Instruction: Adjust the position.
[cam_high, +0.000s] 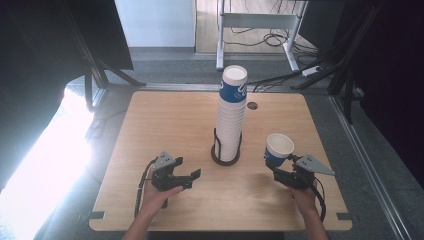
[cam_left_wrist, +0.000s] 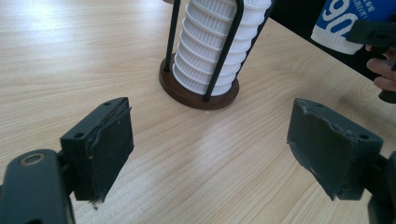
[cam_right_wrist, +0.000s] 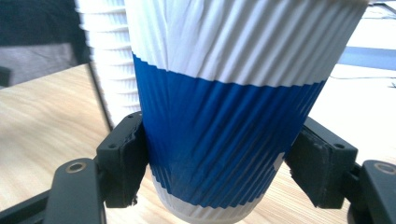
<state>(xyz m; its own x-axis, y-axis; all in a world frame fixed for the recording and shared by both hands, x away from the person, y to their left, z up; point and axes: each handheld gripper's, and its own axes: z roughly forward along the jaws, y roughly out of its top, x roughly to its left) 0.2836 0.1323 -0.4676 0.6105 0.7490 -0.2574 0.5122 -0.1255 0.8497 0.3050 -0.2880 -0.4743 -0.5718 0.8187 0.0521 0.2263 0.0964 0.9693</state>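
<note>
Overhead, my right gripper (cam_high: 281, 167) carries a single cup (cam_high: 279, 149) upright, right of the cup stack (cam_high: 231, 112) in its rack on the worktop (cam_high: 165, 120). My left gripper (cam_high: 192, 175) sits left of the stack, fingers (cam_left_wrist: 100, 144) apart and empty. Right view: fingers (cam_right_wrist: 123, 158) clamp the cup low. Squeezing harder could crush it; swinging near could topple the stack.
</note>
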